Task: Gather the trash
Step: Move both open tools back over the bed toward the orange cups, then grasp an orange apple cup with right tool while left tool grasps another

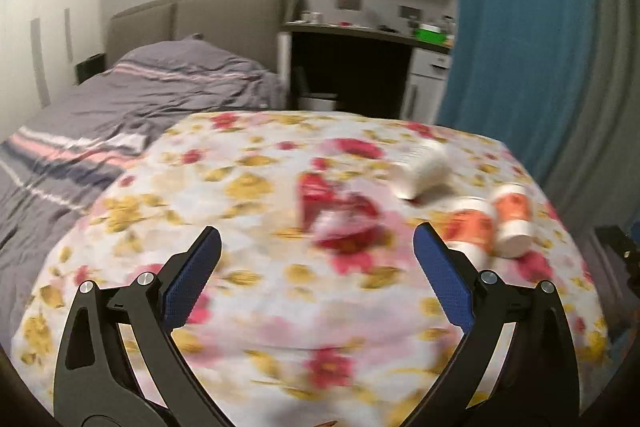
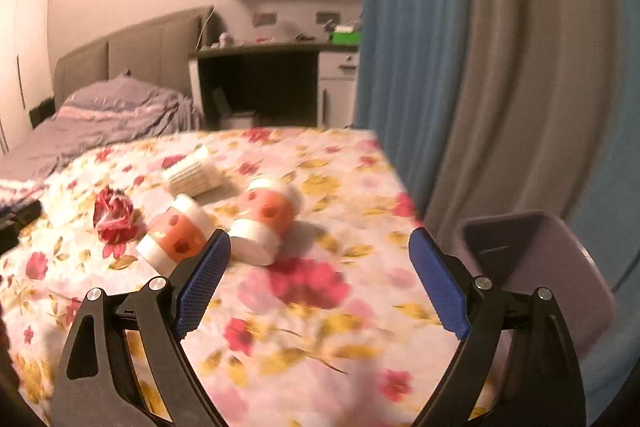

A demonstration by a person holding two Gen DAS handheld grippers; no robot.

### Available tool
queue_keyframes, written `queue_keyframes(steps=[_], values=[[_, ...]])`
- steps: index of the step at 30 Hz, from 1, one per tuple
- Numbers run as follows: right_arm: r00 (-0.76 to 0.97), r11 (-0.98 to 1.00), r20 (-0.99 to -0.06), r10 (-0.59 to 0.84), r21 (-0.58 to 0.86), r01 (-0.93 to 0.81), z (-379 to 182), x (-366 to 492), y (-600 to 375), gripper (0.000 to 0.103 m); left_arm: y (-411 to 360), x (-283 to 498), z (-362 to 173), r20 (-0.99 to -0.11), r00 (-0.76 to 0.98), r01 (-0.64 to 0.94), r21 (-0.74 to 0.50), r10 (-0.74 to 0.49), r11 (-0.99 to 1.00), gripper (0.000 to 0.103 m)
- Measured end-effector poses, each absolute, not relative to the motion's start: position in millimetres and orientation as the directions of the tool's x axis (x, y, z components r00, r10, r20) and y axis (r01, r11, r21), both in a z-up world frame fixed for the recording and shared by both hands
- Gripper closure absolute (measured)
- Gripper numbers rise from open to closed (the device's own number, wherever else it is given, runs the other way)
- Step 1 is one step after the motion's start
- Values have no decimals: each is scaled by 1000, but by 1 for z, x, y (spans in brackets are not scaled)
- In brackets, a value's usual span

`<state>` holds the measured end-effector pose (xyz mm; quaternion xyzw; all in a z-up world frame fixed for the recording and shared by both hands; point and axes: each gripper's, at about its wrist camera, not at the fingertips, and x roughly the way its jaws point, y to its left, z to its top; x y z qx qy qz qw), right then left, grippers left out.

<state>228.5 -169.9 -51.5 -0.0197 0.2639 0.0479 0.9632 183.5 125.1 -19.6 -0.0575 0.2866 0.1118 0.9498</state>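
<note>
Trash lies on a table under a floral cloth [image 1: 280,307]. A crumpled red wrapper [image 1: 338,213] sits just beyond my left gripper [image 1: 318,247], which is open with nothing between its fingers. Right of it lie a white ribbed cup [image 1: 426,171] and two orange-and-white cups [image 1: 470,225] [image 1: 514,219] on their sides. In the right wrist view the same orange cups [image 2: 176,233] [image 2: 266,223], the white ribbed cup [image 2: 194,173] and the red wrapper [image 2: 114,213] lie ahead and left of my open, empty right gripper [image 2: 320,247]. A purple bin [image 2: 540,275] stands at the table's right edge.
A bed with grey striped bedding [image 1: 120,107] runs along the left. Behind the table are a dark desk [image 1: 360,39] with a green box [image 1: 430,35] and wall shelves. A blue curtain [image 1: 520,47] and grey curtain [image 2: 520,67] hang on the right.
</note>
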Motion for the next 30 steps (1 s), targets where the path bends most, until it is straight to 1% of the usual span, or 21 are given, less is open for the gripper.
queue_keyframes(steps=[2,5,10,13,15,19,22,24,28,30], values=[[845,994,-527,86,-12,-109,-60,243,-161,16,147,182,-21,-558,800,-291,-41,220,956,8],[831,994,-550,84,-11,-108,-68,260,-153,16,173,182,-24,-561,790,-340,-69,245,938,8],[809,995,-581,87,10,-99,-80,286,-146,16,189,190,-34,-578,780,-361,-106,237,927,8],[793,995,-603,92,26,-96,-89,299,-143,16,184,199,-38,-585,783,-340,-118,211,933,8],[778,994,-620,104,43,-98,-94,307,-142,21,178,207,-40,-587,784,-324,-112,201,939,8],[754,992,-646,123,51,-117,-104,317,-136,25,169,221,-43,-593,784,-306,-113,183,945,8],[735,989,-664,137,54,-135,-111,321,-133,33,164,227,-45,-592,788,-293,-119,169,949,8],[725,988,-673,146,59,-144,-116,323,-134,45,161,230,-46,-593,789,-282,-120,159,952,8],[726,987,-671,154,64,-150,-116,321,-137,47,144,233,-47,-588,803,-219,-130,103,967,8],[730,988,-667,147,66,-139,-115,318,-142,48,129,234,-48,-587,808,-158,-131,52,979,8]])
